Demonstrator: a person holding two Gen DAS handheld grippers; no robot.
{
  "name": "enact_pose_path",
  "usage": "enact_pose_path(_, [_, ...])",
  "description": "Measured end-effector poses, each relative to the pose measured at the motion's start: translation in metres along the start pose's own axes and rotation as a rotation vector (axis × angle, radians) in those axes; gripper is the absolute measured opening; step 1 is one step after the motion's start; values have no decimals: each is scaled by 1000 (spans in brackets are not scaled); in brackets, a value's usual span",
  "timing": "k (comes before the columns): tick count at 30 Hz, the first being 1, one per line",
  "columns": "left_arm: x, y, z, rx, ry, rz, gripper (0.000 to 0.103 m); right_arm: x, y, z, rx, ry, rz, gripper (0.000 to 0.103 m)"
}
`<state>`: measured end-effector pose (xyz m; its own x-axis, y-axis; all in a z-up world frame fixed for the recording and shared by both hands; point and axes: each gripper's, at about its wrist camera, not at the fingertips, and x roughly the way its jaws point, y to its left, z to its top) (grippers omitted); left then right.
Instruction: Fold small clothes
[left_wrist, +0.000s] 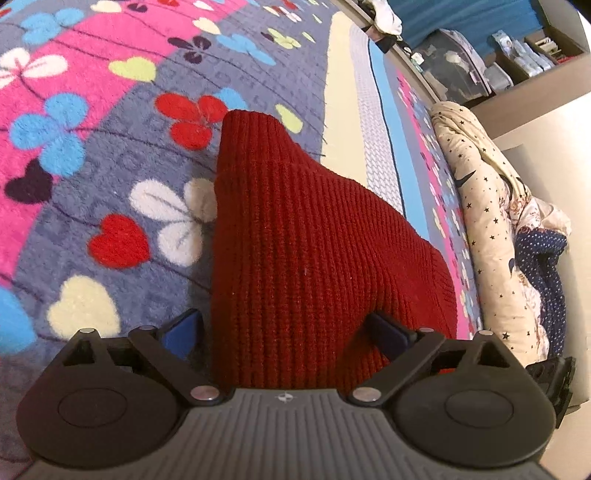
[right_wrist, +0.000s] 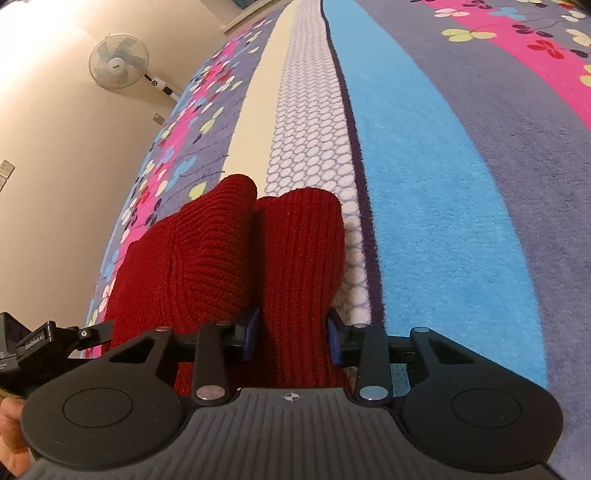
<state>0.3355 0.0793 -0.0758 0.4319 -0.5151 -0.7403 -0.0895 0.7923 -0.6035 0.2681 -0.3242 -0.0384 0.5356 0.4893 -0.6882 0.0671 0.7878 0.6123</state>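
Note:
A dark red ribbed knit garment lies on a flowered fleece blanket. In the left wrist view my left gripper stands wide open, its blue pads on either side of the garment's near end. In the right wrist view the garment shows as two rolled folds side by side. My right gripper is shut on the right fold, with its blue pads pressed against the knit. The left gripper's edge shows at the far left.
The blanket has cream, white-dotted and blue stripes. A star-print cream quilt and a navy dotted cloth are bunched at the bed's right edge. Shelves with boxes stand beyond. A standing fan is by the wall.

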Motion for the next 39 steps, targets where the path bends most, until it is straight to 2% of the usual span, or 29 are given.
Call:
enact_pose_path(4, [3, -3, 3, 16, -6, -11, 92, 1, 3, -1, -10, -13, 2, 32])
enact_pose_path(7, [-2, -10, 4, 61, -25, 11, 75, 1, 7, -1, -21, -28, 4, 30])
enact_pose_path(8, [-5, -12, 5, 73, -33, 14, 67, 1, 9, -1, -32, -33, 5, 29])
enact_pose_path(11, [-17, -23, 7, 140, -62, 24, 60, -1, 14, 1, -53, -63, 25, 27])
enact_pose_path(14, [-34, -36, 8, 214, -128, 46, 59, -3, 21, 4, -60, -103, 78, 27])
enact_pose_path(19, [-74, -46, 18, 333, -287, 79, 59, -8, 47, 7, -119, -183, 198, 27])
enact_pose_path(22, [-95, -38, 27, 317, -342, 72, 61, -10, 67, 10, -176, -236, 275, 27])
enact_pose_path(24, [-103, -23, 34, 236, -357, 61, 66, -7, 78, 12, -207, -261, 296, 28])
enact_pose_path(26, [-105, -6, 41, 146, -367, 105, 65, 7, 84, 14, -223, -258, 256, 30])
enact_pose_path(28, [-111, 0, 40, 138, -397, 161, 64, 29, 86, 17, -238, -217, 161, 33])
enact_pose_path(29, [-114, -1, 39, 150, -401, 163, 64, 38, 85, 17, -236, -204, 108, 35])
enact_pose_path(31, [-119, -9, 33, 207, -391, 140, 64, 42, 83, 19, -220, -219, 33, 36])
enact_pose_path(34, [-118, -31, 17, 372, -310, 84, 65, 31, 83, 24, -198, -249, 22, 36])
enact_pose_path(35, [-112, -38, 10, 429, -277, 98, 65, 26, 84, 24, -200, -262, 33, 36])
enact_pose_path(38, [-74, -45, -13, 577, -106, 243, 67, 8, 94, 20, -242, -313, 81, 36])
enact_pose_path(39, [-67, -48, -20, 614, -104, 283, 67, 3, 95, 19, -256, -316, 118, 36])
